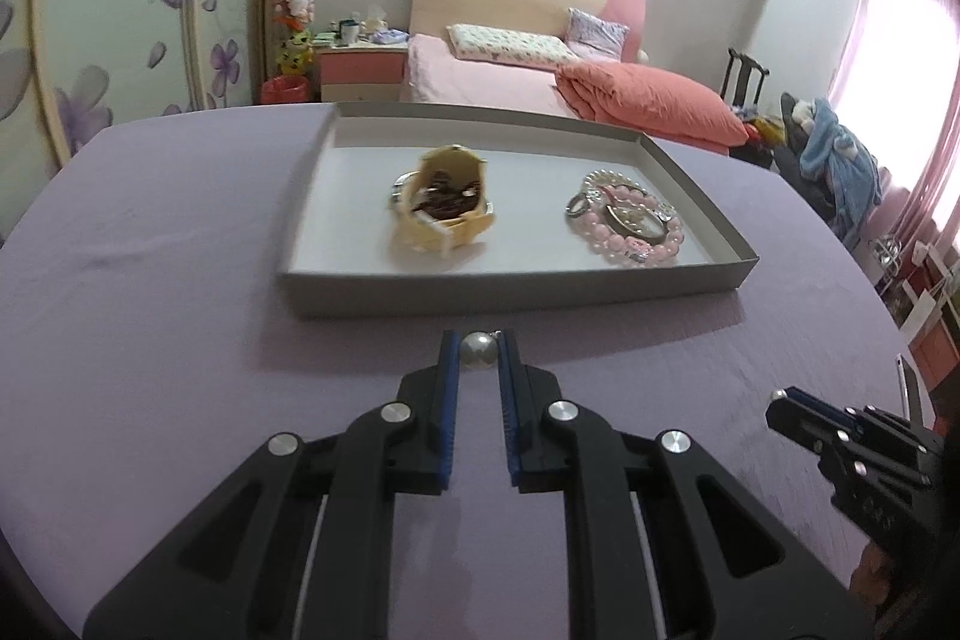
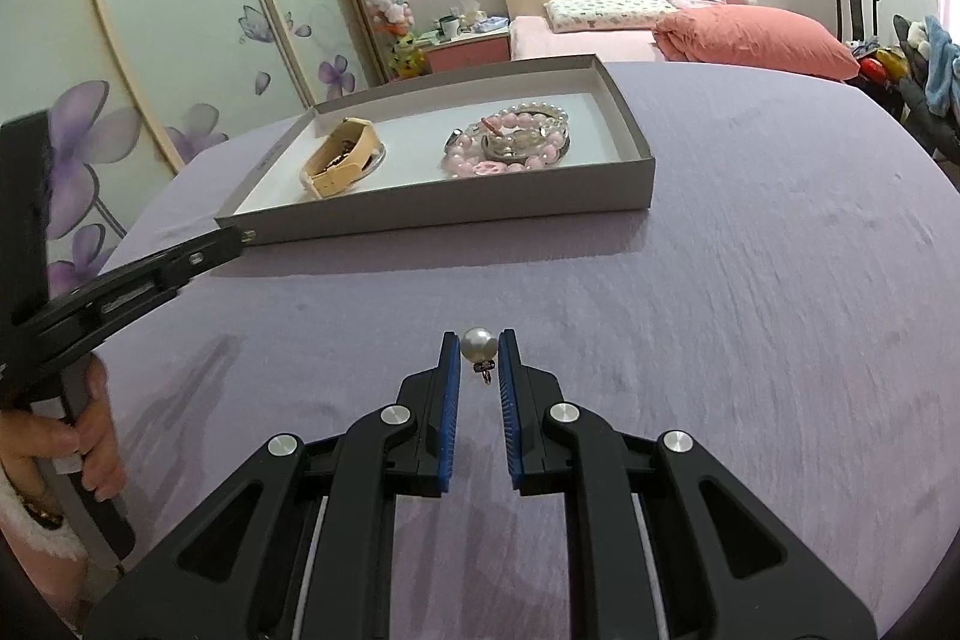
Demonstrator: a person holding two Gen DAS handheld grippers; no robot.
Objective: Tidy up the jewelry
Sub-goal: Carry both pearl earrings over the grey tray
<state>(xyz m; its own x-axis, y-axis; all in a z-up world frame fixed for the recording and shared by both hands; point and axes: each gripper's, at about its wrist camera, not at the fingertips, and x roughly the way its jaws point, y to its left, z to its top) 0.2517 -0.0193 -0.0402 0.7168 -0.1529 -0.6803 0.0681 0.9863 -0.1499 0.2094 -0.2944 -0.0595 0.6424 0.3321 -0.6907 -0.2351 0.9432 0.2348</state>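
Note:
My left gripper [image 1: 479, 349] is shut on a pearl earring [image 1: 478, 351] and holds it just in front of the grey tray [image 1: 516, 279]. My right gripper [image 2: 478, 347] is shut on a second pearl earring [image 2: 478, 345] with a small metal clasp below it, above the purple cloth. In the tray lie a beige watch [image 1: 441, 205] with a dark piece on it at the left and pink and white bead bracelets [image 1: 630, 217] at the right. The tray [image 2: 444, 220], watch [image 2: 343, 157] and bracelets [image 2: 513, 142] also show in the right wrist view.
The round table carries a purple cloth [image 1: 168, 244]. The right gripper shows at the right edge of the left wrist view [image 1: 780, 403], and the left gripper and hand at the left of the right wrist view [image 2: 240, 238]. A bed [image 1: 540, 70] stands behind.

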